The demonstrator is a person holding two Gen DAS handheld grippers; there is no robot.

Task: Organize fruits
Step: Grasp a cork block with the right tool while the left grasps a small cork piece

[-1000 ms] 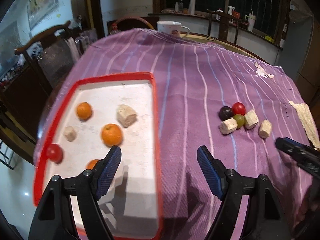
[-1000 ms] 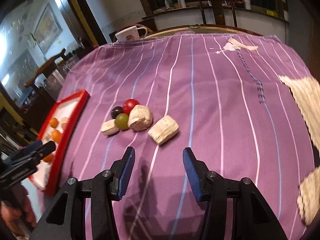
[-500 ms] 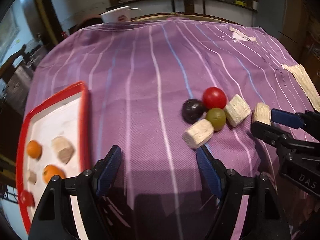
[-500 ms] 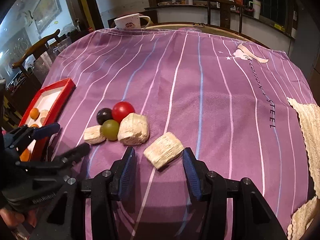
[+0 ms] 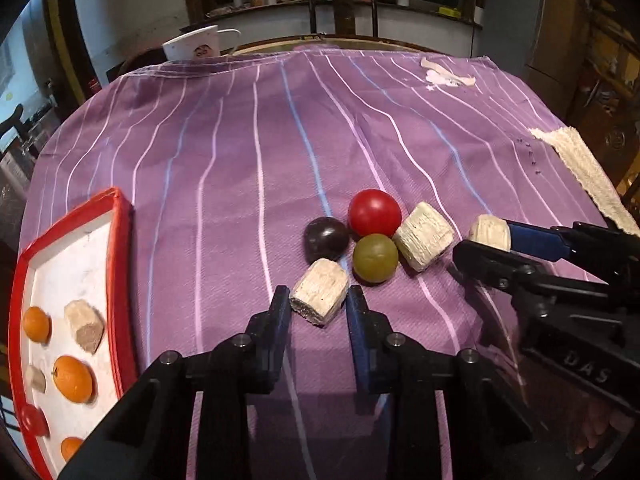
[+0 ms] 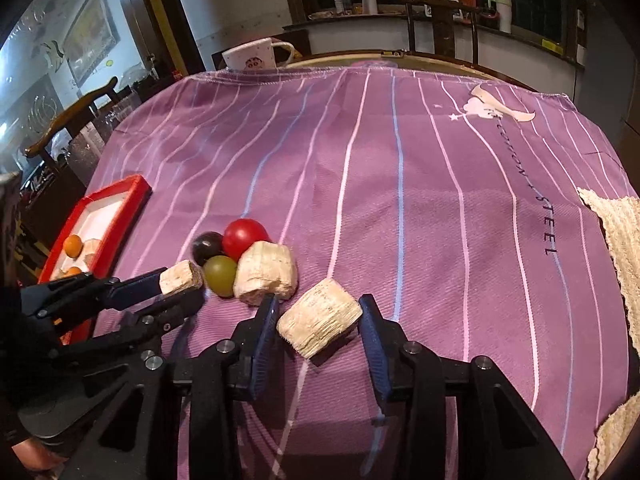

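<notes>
Fingers on both sides straddling a beige chunk apiece, so really a squeeze-and-lift job now. Left gripper (image 5: 319, 302) narrowed around the near beige chunk (image 5: 319, 296), pads right at its sides, though contact hard to confirm from the wrist view. Right gripper (image 6: 319, 314) spread a bit wider around the far-right beige chunk (image 6: 320, 322), small gaps showing on both sides, so not gripped yet by the look of it.

Rest of the pile sitting just beyond on the purple cloth (image 5: 256, 160) over the desk: red ball (image 5: 374, 212), dark ball (image 5: 325, 239), olive ball (image 5: 375, 258) and a bigger beige block (image 5: 424, 236), all bunched up and touching. Red-rimmed tray (image 5: 122, 216) off to the left, already holding oranges and a few chunks.

Tips, probably: close slowly and squarely, since these pieces look crumbly and uneven. Lift straight up before swinging toward the tray, because the left chunk sits right against the dark and olive balls, and a sideways drag could send those rolling. Worth keeping the two grippers apart on the way over.
</notes>
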